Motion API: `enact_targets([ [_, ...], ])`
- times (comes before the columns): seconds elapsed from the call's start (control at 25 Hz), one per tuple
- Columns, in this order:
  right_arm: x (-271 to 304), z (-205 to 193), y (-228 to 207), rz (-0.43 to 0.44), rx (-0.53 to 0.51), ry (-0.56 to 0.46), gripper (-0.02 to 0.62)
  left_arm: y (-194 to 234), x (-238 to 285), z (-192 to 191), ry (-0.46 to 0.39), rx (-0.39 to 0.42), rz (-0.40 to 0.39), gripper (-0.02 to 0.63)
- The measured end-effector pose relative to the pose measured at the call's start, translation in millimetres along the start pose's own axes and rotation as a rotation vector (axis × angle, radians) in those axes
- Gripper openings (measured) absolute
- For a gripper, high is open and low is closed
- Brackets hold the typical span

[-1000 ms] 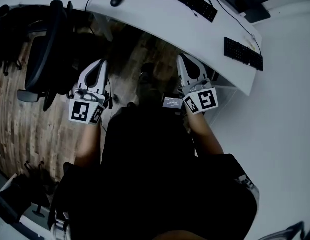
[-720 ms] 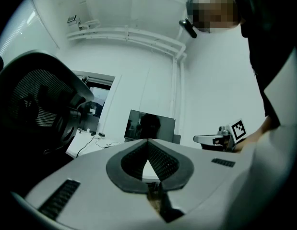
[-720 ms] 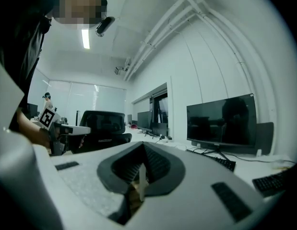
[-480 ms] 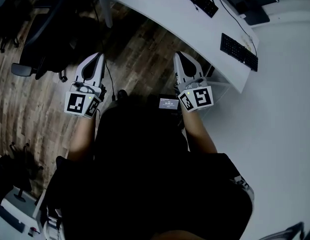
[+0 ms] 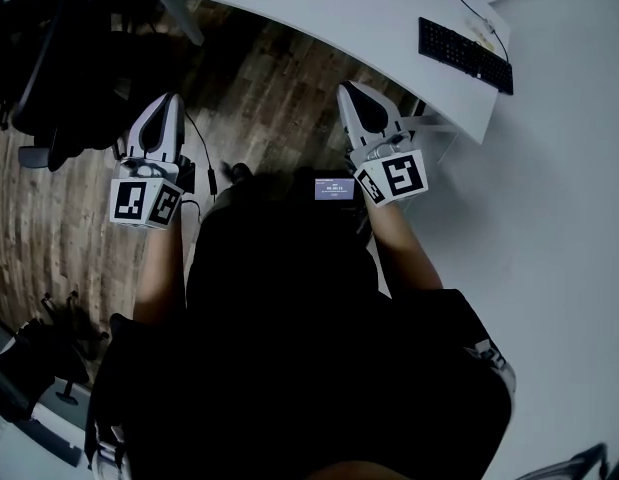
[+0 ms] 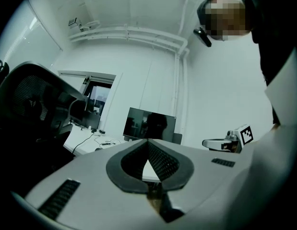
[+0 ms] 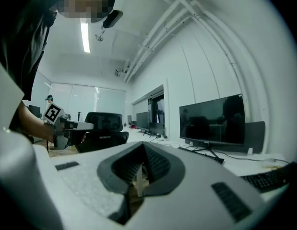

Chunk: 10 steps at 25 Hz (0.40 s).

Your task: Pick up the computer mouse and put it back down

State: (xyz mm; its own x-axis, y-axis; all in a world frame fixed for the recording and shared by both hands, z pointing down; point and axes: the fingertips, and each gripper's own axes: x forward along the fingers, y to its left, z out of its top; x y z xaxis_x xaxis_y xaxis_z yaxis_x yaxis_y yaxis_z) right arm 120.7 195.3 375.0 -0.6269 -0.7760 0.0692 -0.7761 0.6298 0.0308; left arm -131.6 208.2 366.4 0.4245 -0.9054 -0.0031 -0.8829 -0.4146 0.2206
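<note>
In the head view, both grippers are held level in front of a person's dark torso, over the wooden floor and short of the white desk (image 5: 319, 13). The left gripper (image 5: 171, 98) and the right gripper (image 5: 347, 88) each come to a closed point with nothing between the jaws. No mouse shows in the head view. Past the left gripper (image 6: 148, 142) in its own view, a small dark lump (image 6: 98, 149) lies on the desk at the end of a cable; it may be the mouse. From the right gripper (image 7: 143, 143), the other gripper (image 7: 66, 124) shows at left.
A black office chair (image 5: 59, 68) stands left of the left gripper. A black keyboard (image 5: 464, 53) lies on the desk's right end. A dark monitor (image 7: 213, 121) stands on the desk, with a second keyboard (image 7: 270, 176) near it. A small lit screen (image 5: 332, 188) hangs at the person's chest.
The desk has slid toward the top of the head view and the mouse has left the frame. Both grippers have moved away from the desk over the floor, still shut.
</note>
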Motion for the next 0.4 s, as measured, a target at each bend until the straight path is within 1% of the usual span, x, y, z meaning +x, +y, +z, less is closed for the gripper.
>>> enact_targets([
  [0.24, -11, 4, -19, -0.004, 0.012, -0.018, 0.003, -19, 10, 0, 0.017, -0.009, -0.015, -0.005],
  [0.4, -20, 3, -28, 0.000, 0.017, -0.024, 0.003, -35, 11, -8, 0.029, -0.020, -0.023, -0.005],
])
